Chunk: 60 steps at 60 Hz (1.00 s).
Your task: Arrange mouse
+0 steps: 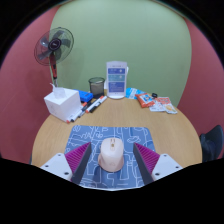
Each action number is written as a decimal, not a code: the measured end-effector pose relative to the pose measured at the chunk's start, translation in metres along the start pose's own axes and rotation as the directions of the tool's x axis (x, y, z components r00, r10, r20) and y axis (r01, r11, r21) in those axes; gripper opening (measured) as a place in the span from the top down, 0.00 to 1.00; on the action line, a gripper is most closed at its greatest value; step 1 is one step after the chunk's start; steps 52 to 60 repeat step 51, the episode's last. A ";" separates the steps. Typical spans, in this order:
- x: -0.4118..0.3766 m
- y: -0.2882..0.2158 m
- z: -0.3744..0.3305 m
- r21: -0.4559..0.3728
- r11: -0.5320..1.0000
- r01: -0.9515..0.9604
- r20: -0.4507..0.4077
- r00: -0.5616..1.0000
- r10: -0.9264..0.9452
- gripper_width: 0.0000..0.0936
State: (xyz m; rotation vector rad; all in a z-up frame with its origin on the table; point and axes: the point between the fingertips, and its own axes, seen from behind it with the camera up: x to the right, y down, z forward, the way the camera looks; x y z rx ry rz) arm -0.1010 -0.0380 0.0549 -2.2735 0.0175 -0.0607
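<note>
A pale pink computer mouse [111,152] lies on a blue patterned mouse mat [105,133] on the round wooden table [150,122]. My gripper [112,163] is open. Its two fingers with magenta pads [79,158] stand either side of the mouse, with a gap of mat showing on each side. The mouse rests on the mat between the fingertips, its front pointing away from me.
Beyond the mat stand a white box [62,102], several markers [93,103], a dark cup [96,86], a white and blue container [118,80] and some packets [155,100]. A small fan [54,47] stands at the table's far left. A green wall lies behind.
</note>
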 end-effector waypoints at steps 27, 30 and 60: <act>-0.008 -0.016 -0.219 0.138 0.990 -0.006 -0.055 0.998 0.013 0.10; -0.009 -0.007 -0.237 0.138 0.990 -0.006 -0.060 0.998 0.014 0.10; -0.018 0.038 -0.299 0.134 0.991 -0.005 -0.056 0.998 0.013 0.10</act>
